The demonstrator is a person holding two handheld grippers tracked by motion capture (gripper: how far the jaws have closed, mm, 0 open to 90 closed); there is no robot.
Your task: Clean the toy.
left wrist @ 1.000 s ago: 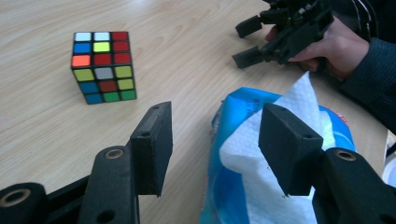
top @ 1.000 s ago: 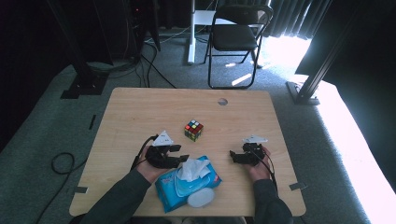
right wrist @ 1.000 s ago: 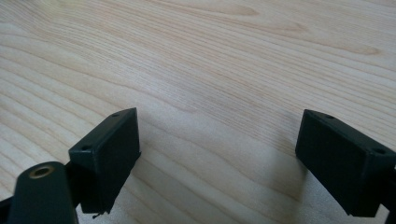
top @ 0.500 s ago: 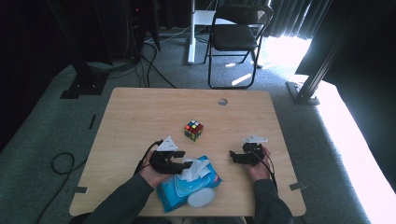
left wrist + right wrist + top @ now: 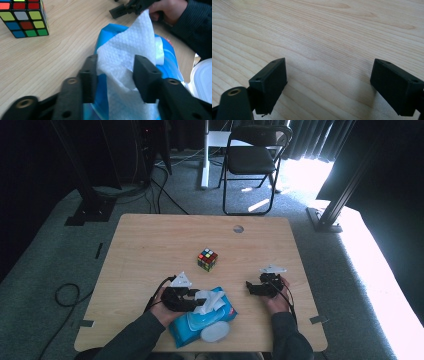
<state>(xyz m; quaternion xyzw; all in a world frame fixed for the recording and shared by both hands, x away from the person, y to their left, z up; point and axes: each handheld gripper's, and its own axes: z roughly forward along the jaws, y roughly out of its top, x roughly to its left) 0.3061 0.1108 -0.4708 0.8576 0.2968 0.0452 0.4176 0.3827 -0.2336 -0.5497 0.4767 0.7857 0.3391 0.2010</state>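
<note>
Down at the near edge of the desk (image 5: 150,240), over the blue wipe pack (image 5: 200,325): left gripper (image 5: 115,72), held low and angled across the pack's top, forearm coming in from below. Has just been narrowing its jaws around the white wipe (image 5: 125,57) standing up out of the pack's opening. Flanks the sheet on both sides, brushing it, but does not yet pinch it flat, so counts as released for now. Looks like the set-up for a pull; probably needs a firmer squeeze before any lift, or slips off. Right gripper (image 5: 329,72): parked on bare wood well to the right of the pack, jaws spread wide, grasping nothing. Farther up the desk, apart from both: puzzle cube (image 5: 207,259).
</note>
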